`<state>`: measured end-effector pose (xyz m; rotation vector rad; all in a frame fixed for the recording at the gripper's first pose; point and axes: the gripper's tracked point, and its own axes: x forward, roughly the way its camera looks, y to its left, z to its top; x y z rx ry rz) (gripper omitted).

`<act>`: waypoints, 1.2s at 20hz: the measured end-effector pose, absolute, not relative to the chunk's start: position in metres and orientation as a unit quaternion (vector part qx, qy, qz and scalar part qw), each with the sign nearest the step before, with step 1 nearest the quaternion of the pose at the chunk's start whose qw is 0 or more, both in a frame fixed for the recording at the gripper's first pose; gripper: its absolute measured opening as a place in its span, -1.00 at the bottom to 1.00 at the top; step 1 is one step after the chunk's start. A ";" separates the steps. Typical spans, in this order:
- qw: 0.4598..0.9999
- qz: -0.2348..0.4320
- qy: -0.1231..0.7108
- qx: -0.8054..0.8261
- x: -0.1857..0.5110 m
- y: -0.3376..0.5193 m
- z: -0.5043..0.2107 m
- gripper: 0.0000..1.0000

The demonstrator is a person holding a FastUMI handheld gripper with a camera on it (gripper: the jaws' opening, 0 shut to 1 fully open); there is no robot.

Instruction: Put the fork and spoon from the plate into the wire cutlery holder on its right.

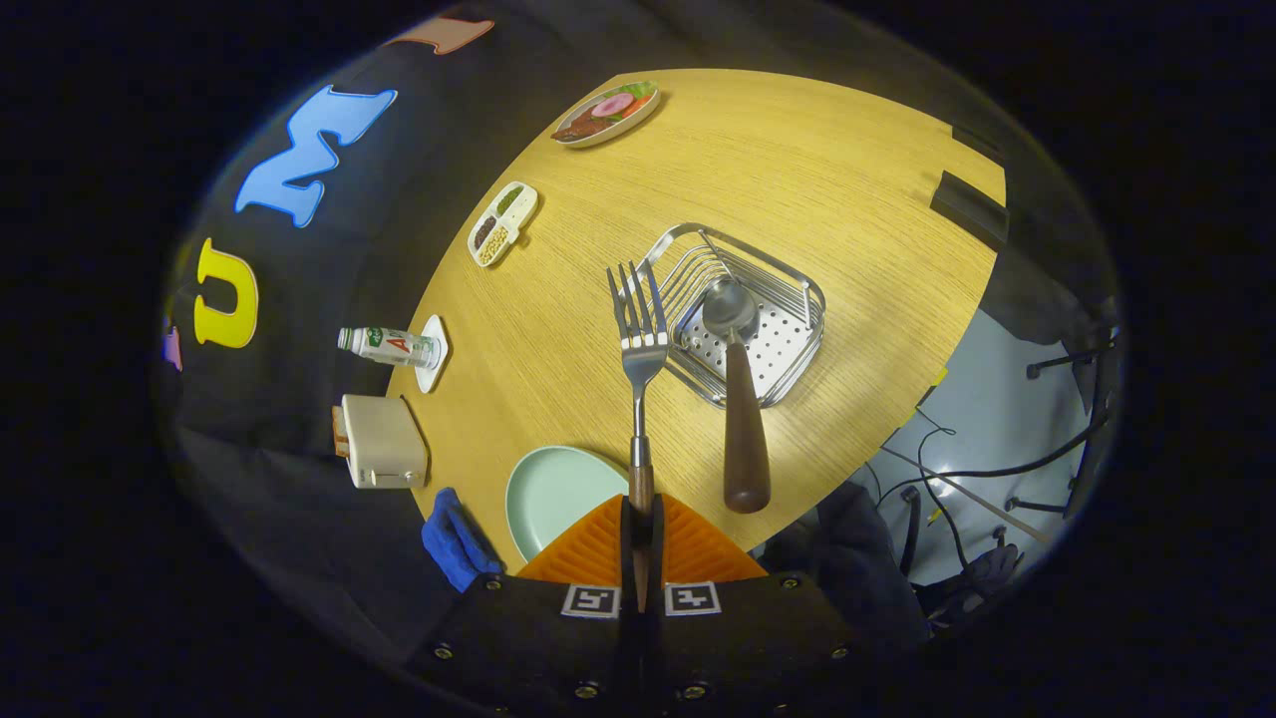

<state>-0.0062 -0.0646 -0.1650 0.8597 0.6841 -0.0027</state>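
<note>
Pinching the fork (638, 339) by its handle between closed jaws, tines forward above the counter (817, 160) beside the wire cutlery holder (743, 314) (spoon (736, 389) already propped inside), likely for lowering in.

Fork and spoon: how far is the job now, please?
Done: the spoon stands in the wire cutlery holder, bowl on the perforated bottom, wooden handle leaning over the near rim. In hand: the gripper is shut on the fork, tines pointing away, just beside the holder. The plate shows no cutlery on its visible part. Left: put the fork in the holder and release.
</note>
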 end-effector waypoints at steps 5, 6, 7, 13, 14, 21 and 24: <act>0.837 -0.019 0.329 0.437 -0.005 -0.078 -0.171 -0.95; 0.835 -0.022 0.328 0.441 -0.006 -0.081 -0.170 -0.96; 0.834 -0.024 0.329 0.442 -0.005 -0.082 -0.170 -0.96; 0.837 -0.029 0.348 0.422 -0.005 -0.086 -0.170 -0.96; 0.837 -0.029 0.350 0.421 -0.005 -0.086 -0.169 -0.96; 0.834 -0.035 0.365 0.412 -0.006 -0.084 -0.167 -0.89; 0.833 -0.033 0.371 0.408 -0.008 -0.082 -0.164 -0.89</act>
